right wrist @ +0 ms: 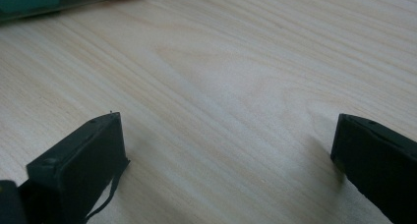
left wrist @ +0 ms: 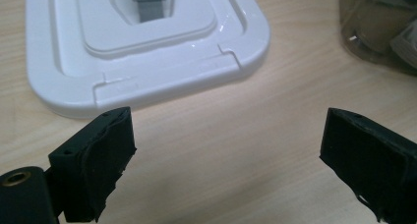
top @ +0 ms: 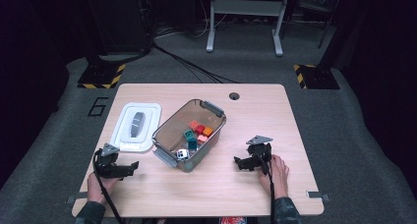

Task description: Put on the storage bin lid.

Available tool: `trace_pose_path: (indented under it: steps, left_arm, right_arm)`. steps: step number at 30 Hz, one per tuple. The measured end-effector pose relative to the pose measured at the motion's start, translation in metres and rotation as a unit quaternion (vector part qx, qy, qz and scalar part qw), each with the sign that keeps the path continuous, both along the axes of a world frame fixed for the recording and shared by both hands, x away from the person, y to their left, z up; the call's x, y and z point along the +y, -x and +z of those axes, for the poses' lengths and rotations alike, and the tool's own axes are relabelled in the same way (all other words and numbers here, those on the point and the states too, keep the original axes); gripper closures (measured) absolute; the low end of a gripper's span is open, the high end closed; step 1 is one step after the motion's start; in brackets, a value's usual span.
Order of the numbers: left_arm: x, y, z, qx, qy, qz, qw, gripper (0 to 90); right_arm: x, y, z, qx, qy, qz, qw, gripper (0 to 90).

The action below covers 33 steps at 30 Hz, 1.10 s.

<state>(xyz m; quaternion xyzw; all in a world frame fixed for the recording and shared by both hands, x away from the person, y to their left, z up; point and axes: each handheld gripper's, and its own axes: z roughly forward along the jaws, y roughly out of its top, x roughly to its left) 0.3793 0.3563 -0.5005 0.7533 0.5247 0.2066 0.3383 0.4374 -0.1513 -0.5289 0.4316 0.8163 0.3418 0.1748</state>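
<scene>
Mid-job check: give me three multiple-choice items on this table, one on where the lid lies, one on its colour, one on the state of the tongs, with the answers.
1. Where does the lid lie?
A. On the table, on the left side of the bin
B. Clipped onto the bin
C. Held in the right tongs

2. What colour is the lid?
A. Red
B. White
C. Black

3. How do the left tongs and the right tongs stand?
A. Both shut on toy blocks
B. Left shut, right open
C. Both open with nothing between them

Answers: 1 A, the high view shows it flat on the table beside the clear bin. 2 B, it is white with a grey handle. 3 C, each gripper view shows bare wood between wide-apart jaws.
</scene>
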Motion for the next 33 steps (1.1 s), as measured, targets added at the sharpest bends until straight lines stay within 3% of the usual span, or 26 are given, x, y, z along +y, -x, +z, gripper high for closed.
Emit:
trace_pose_path:
  steps: [6,10,19,21,28,33]
  left_arm:
    - [0.015,-0.019,0.010,-0.010,0.017,0.025,0.9995,7.4]
    - [0.018,-0.032,0.008,-0.006,0.005,0.026,0.9996,8.2]
    - [0.017,-0.065,0.012,-0.013,0.003,0.031,0.9994,10.1]
    - [0.016,-0.073,0.015,-0.002,0.011,0.028,0.9995,9.7]
    - [0.014,-0.097,0.024,0.016,0.006,0.035,0.9992,4.6]
    - [0.011,-0.115,0.022,0.028,0.011,0.043,0.9986,1.3]
  right_arm:
    - [0.000,0.000,0.000,-0.001,-0.001,0.000,1.0000,0.0]
    - [0.000,-0.001,0.000,-0.002,-0.001,0.002,1.0000,0.0]
    - [-0.001,-0.002,0.000,-0.002,0.001,0.005,1.0000,0.0]
    - [-0.001,-0.002,0.000,-0.002,0.000,0.005,1.0000,0.0]
    - [-0.001,-0.003,0.000,-0.001,0.000,0.005,1.0000,0.0]
    - [-0.001,-0.003,0.000,-0.001,0.000,0.005,1.0000,0.0]
